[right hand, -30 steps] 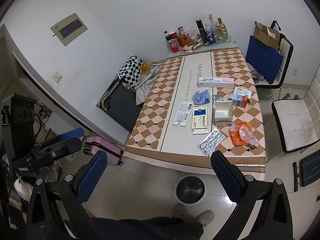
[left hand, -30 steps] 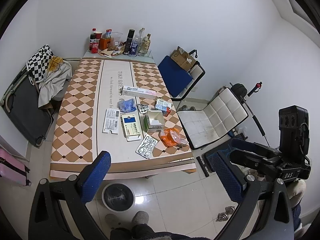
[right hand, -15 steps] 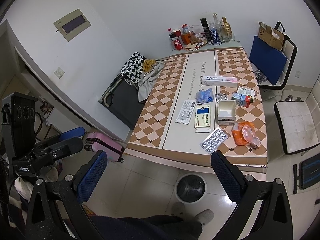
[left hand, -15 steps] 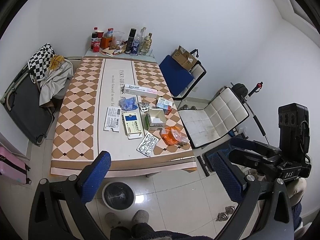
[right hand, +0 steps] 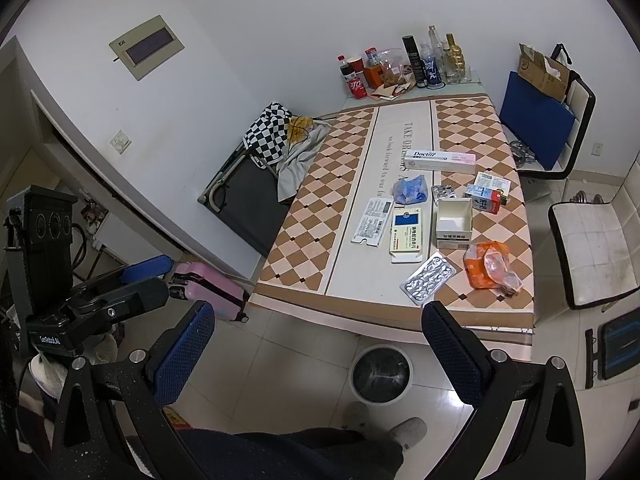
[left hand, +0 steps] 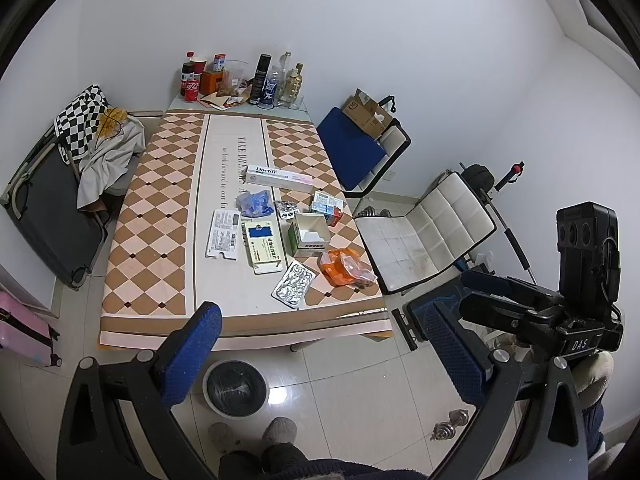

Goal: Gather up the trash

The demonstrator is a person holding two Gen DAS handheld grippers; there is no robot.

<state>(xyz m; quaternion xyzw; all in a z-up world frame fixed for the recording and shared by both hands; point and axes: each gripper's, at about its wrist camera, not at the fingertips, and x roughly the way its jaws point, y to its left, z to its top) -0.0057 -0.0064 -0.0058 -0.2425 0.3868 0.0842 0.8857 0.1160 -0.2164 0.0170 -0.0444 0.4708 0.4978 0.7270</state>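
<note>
- White walls and a tiled floor surround a checkered table [left hand: 160, 216], where all the trash is seen clustered toward the near right corner: a blister pack [left hand: 293, 283], an orange wrapper [left hand: 346, 268], an open box [left hand: 309, 235].
- Nothing appears collected; the bin [left hand: 235, 387] (below the near edge) looks empty.
- Both the left gripper [left hand: 320, 360] and right gripper [right hand: 316, 356] are held wide open, with nothing gripped.
- A wall panel [right hand: 146, 47] is shown only by the right wrist view.

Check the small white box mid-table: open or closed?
Open. The white box shows a bare hollow interior from above, no lid or flap covering it; contents cannot be told.
</note>
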